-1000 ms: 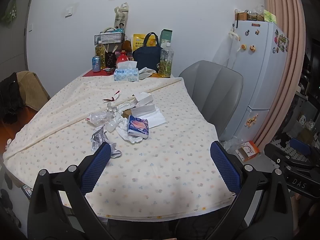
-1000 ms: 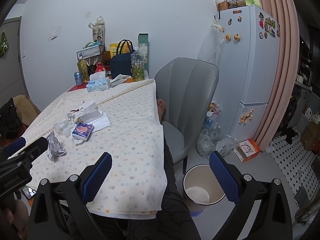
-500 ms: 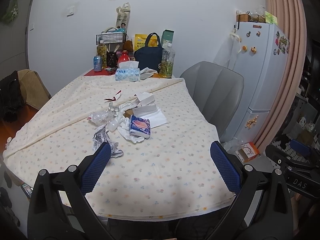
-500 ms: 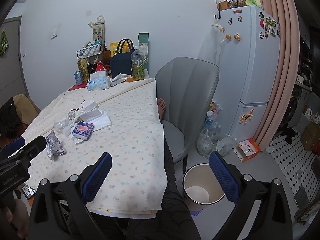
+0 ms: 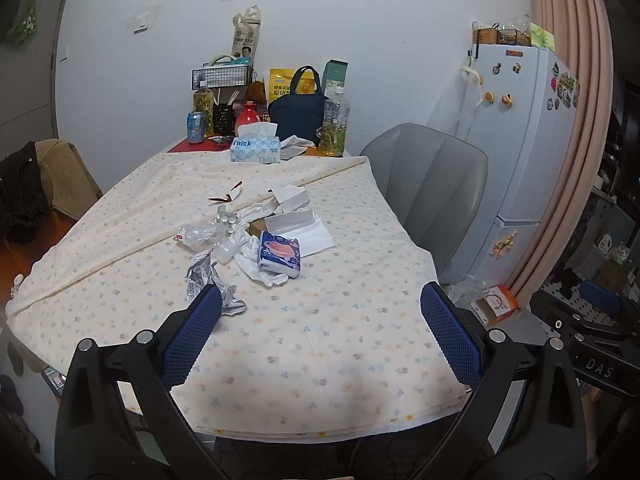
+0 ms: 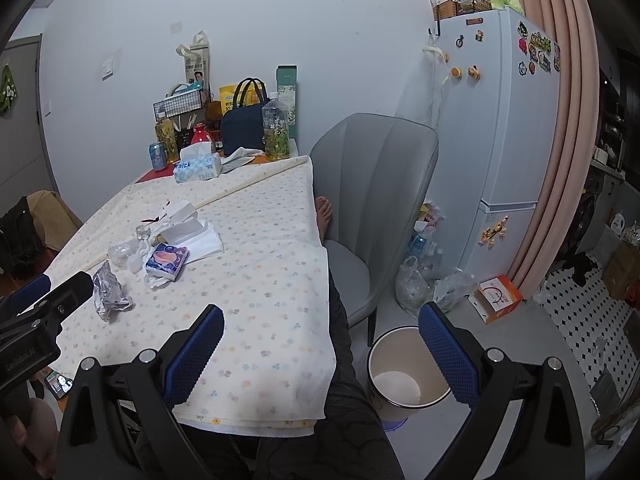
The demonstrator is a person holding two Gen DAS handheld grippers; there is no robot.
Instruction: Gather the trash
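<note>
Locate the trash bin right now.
The trash bin shows only in the right wrist view, on the floor right of the table, in front of the grey chair; the right gripper hangs open just left of it.

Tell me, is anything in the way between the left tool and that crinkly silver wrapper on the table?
Nothing visible is. The silver wrapper lies on the tablecloth just beyond the open left tool, by its left finger. Only bare cloth lies between them; the rest of the trash sits farther back.
</note>
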